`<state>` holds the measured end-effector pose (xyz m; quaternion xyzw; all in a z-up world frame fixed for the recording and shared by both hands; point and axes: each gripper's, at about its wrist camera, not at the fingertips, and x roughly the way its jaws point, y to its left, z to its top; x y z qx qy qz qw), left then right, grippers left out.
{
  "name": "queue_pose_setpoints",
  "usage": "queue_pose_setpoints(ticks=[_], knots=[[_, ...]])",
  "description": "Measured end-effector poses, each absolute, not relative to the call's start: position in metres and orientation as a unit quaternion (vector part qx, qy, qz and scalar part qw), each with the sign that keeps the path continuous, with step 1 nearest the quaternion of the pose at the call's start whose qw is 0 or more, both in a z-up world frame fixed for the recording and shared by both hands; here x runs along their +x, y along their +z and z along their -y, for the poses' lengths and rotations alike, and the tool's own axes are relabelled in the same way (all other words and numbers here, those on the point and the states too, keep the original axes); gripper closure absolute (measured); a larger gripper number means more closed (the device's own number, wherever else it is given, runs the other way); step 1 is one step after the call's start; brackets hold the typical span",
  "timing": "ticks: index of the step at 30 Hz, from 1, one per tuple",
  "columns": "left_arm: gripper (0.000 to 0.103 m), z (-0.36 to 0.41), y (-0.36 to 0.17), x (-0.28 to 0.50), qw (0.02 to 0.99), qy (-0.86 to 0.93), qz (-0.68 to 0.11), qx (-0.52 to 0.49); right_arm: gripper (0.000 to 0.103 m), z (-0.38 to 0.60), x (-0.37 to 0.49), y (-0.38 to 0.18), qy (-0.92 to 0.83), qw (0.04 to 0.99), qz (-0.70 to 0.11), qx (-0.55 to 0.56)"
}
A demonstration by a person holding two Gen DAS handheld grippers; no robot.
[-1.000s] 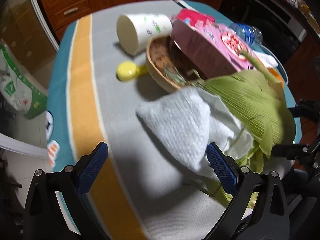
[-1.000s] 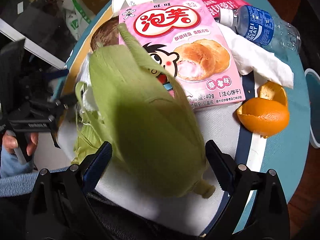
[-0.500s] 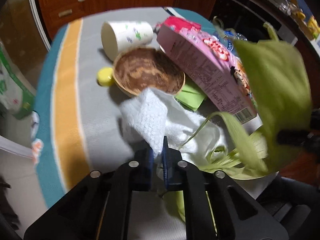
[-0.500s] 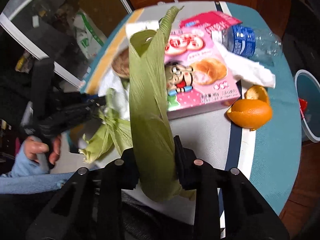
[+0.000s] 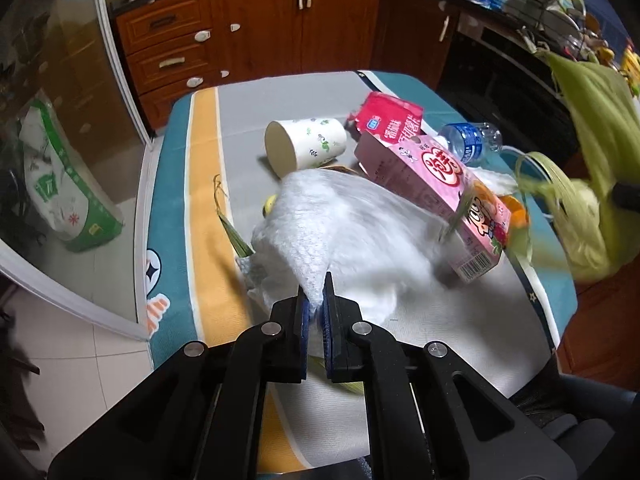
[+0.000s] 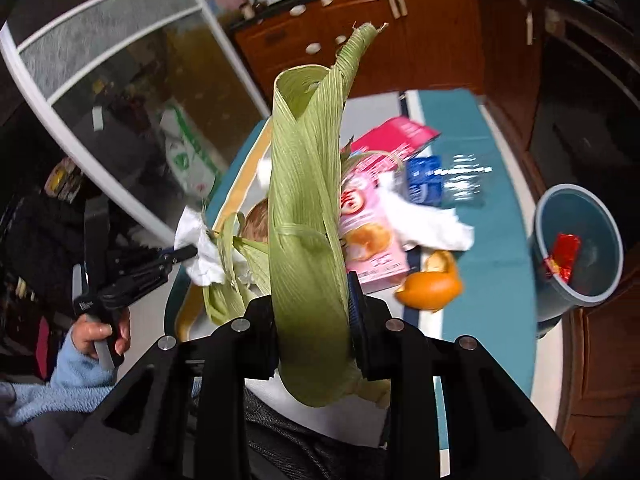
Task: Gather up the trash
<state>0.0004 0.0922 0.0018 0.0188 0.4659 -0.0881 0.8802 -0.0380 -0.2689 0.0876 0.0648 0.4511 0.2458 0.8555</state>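
Observation:
My left gripper is shut on a corner of a white paper towel and lifts it off the table. My right gripper is shut on a green corn husk and holds it upright above the table's near edge; the husk also shows at the right of the left wrist view. The left gripper with the towel shows at the left of the right wrist view. A blue-grey trash bin with a red wrapper inside stands right of the table.
On the table lie a paper cup, a pink snack box, a red packet, a plastic bottle, orange peel, another tissue and loose husk strips. Cabinets stand behind.
Both grippers closed from open, the left on the paper towel, the right on the corn husk, and both have since lifted their loads up off the table.

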Motion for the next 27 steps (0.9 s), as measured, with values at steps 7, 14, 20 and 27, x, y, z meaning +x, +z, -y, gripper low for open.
queue_pose_setpoints(ticks=[7, 14, 20, 27], knots=[[0.097, -0.092, 0.051, -0.003, 0.900, -0.112, -0.420, 0.016, 0.076, 0.305, -0.038, 0.114, 0.191, 0.888, -0.411, 0.077], [0.097, -0.077, 0.098, 0.002, 0.914, -0.155, -0.376, 0.009, 0.076, 0.313, -0.034, 0.099, 0.174, 0.885, -0.424, 0.081], [0.096, -0.044, 0.082, 0.014, 0.892, -0.191, -0.407, 0.047, 0.076, 0.311, -0.029, 0.085, 0.174, 0.878, -0.439, 0.085], [0.095, -0.024, -0.020, -0.002, 0.822, -0.222, -0.523, 0.041, 0.076, 0.305, -0.024, 0.070, 0.178, 0.867, -0.457, 0.084]])
